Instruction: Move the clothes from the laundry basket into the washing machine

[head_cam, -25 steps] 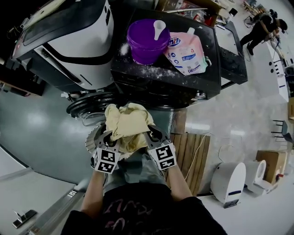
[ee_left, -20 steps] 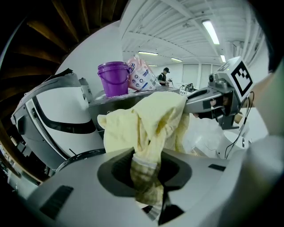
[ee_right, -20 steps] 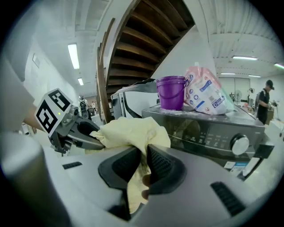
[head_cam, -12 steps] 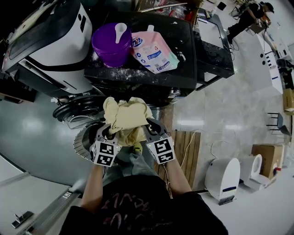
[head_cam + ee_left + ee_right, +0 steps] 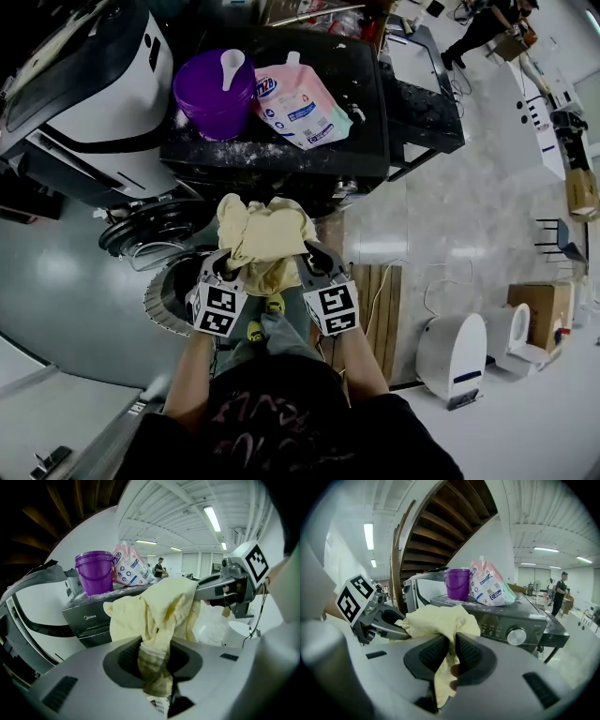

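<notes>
A pale yellow garment hangs bunched between both grippers, held in the air in front of the dark washing machine. My left gripper is shut on the garment's left side, with cloth pinched between its jaws. On the other side my right gripper is shut on the same garment. The open round door of the machine lies left of the cloth. Below the grippers the laundry basket shows as a ribbed rim.
A purple bucket with a white scoop and a pink detergent pouch stand on top of the washing machine. A white machine stands to the left. A wooden pallet and a white appliance lie to the right.
Both grippers have moved together with the yellow garment, away from the basket and closer to the washing machine front. The grip on the cloth is the same.
</notes>
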